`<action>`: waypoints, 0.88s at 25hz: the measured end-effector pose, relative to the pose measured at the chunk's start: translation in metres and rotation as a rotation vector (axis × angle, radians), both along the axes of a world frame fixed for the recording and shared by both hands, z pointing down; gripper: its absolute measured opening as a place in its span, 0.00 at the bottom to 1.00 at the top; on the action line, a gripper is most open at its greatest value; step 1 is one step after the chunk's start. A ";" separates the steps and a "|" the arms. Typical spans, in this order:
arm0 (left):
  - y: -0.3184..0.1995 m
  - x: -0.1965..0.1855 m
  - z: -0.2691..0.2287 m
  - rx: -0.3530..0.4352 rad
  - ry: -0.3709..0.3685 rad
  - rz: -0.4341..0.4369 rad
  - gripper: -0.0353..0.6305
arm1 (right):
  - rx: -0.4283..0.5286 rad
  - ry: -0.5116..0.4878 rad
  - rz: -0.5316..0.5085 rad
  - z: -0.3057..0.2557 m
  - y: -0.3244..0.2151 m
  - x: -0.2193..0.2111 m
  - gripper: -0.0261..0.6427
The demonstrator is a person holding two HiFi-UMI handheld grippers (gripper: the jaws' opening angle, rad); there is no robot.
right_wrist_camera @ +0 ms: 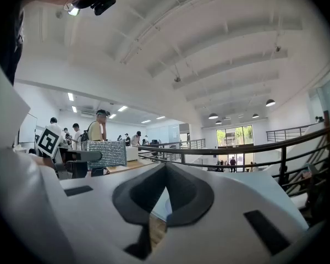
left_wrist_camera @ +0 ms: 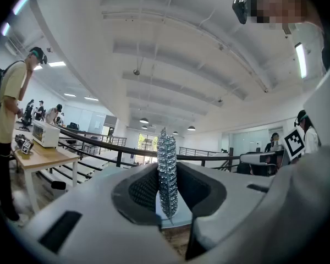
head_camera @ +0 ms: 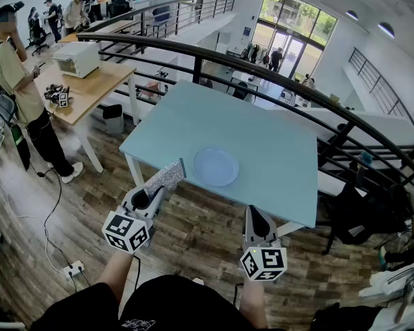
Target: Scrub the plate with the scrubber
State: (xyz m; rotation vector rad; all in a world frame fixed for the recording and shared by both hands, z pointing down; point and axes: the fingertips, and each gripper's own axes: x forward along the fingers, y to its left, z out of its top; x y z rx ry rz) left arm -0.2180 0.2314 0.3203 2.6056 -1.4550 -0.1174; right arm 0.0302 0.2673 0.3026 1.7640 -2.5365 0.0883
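As the left gripper (head_camera: 157, 190) pinched the scrubber (head_camera: 167, 176), the right gripper (head_camera: 256, 217) sat empty, jaws pressed together. Flat contact with the plate (head_camera: 216, 166) was advisable.

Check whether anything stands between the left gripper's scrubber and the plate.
Nothing visible does. The silver mesh scrubber, held in the left gripper, hovers at the near edge of the light-blue table; only bare tabletop lies between it and the round pale-blue plate.
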 end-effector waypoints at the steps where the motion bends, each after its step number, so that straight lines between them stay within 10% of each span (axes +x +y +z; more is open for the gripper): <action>1: 0.000 -0.002 -0.001 0.003 -0.001 0.001 0.19 | 0.000 0.001 0.004 0.000 0.001 -0.002 0.05; 22: 0.006 -0.047 0.009 -0.004 0.013 0.052 0.19 | -0.019 -0.067 0.008 0.010 0.018 -0.053 0.05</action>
